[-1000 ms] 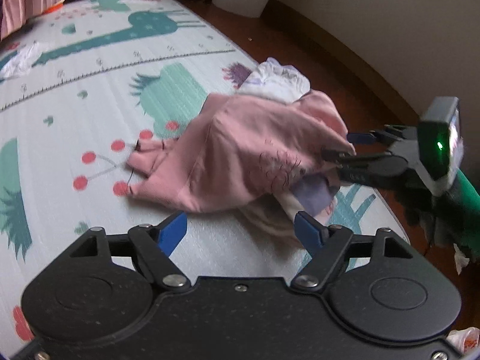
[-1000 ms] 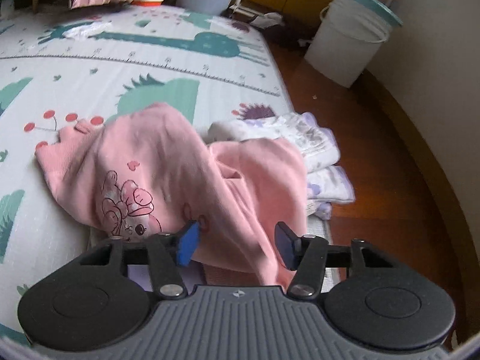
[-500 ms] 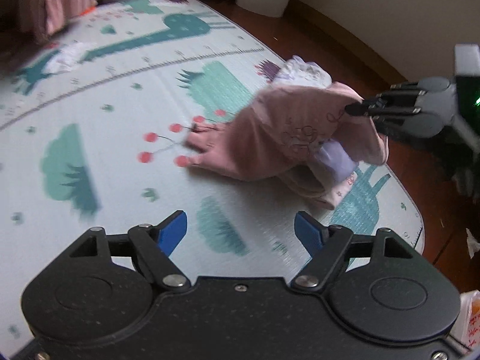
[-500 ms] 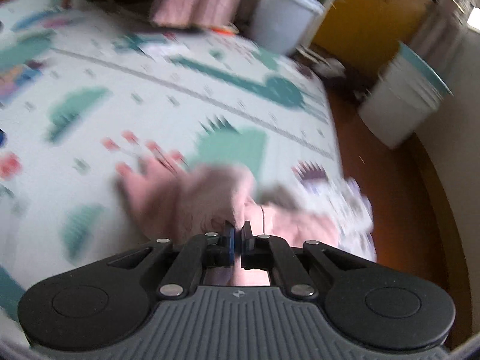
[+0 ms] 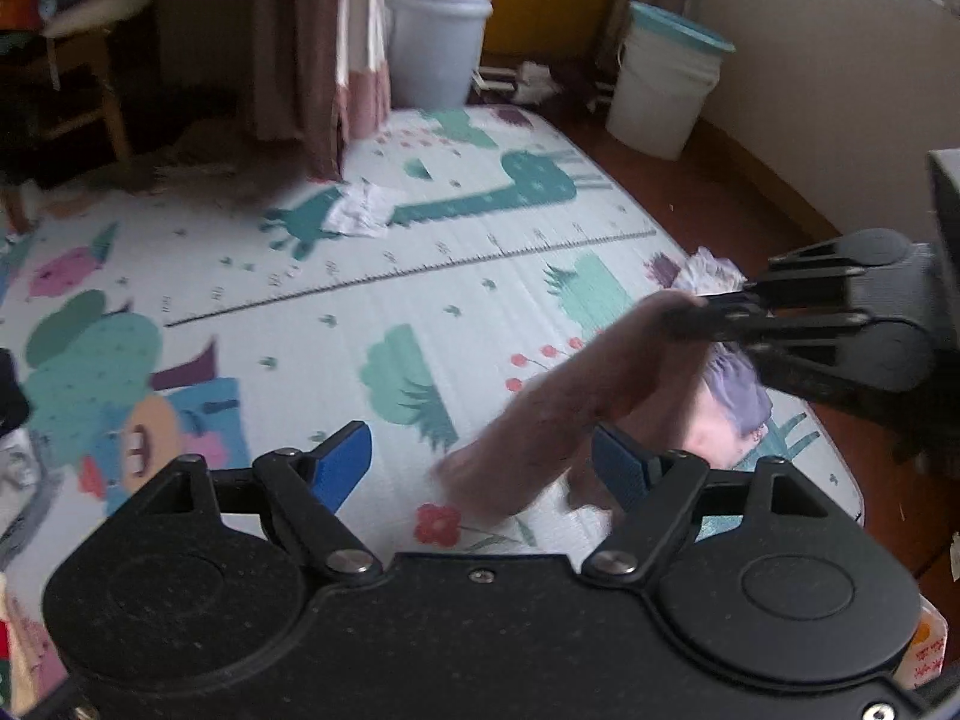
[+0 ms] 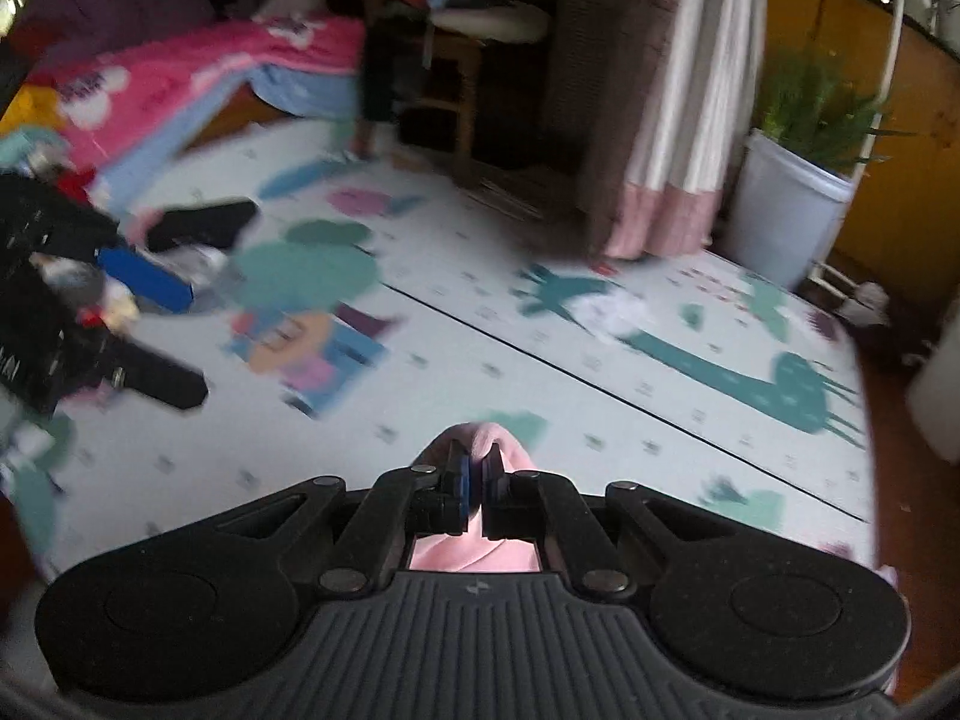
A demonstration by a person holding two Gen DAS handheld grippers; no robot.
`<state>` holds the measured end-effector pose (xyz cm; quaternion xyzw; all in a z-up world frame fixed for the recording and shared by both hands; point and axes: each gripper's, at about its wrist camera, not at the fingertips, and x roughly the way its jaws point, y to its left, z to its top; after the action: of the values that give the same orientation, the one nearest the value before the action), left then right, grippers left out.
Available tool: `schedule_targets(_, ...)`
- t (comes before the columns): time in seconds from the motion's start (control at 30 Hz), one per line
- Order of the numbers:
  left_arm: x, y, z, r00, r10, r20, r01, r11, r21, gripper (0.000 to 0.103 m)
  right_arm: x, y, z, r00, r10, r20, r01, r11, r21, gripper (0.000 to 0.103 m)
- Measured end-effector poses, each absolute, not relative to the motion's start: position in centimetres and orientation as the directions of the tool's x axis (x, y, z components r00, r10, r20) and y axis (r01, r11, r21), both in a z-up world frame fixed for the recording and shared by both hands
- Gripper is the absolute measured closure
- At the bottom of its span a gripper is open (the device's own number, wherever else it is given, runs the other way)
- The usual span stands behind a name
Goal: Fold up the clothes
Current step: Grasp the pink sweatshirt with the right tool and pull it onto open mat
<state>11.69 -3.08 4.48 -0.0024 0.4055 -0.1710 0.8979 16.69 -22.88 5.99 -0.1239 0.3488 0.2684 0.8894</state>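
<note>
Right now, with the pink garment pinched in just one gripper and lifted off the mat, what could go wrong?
1. The right gripper is shut on only a small fold of the pink garment, so the cloth might slip out.
2. The garment hangs bunched and the left gripper is open and empty; without a second hold it may land crumpled on the play mat.
3. The hanging cloth swings close to the purple-print clothes and could drag them.

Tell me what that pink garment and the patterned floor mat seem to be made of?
The pink garment looks like soft matte knit cotton or fleece: it droops limply from the right tool. The floor mat looks like printed foam or vinyl with a slight sheen and fine ribbing, though I can't be sure.
</note>
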Motion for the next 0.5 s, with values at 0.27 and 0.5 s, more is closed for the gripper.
schedule_targets(0.27,9.4,1.4,2.5,0.622,-0.217,-0.752,0.227,0.970,-0.092,0.022,16.8,-16.6,6.2,0.595,0.366,-0.716,-0.495,0.868,0.032,0.072)
schedule_targets(0.5,8.8,3.5,0.3,0.632,-0.183,-0.753,0.249,0.968,-0.025,0.022,14.1,-16.1,0.8,0.535,0.307,-0.787,-0.539,0.842,-0.038,0.067)
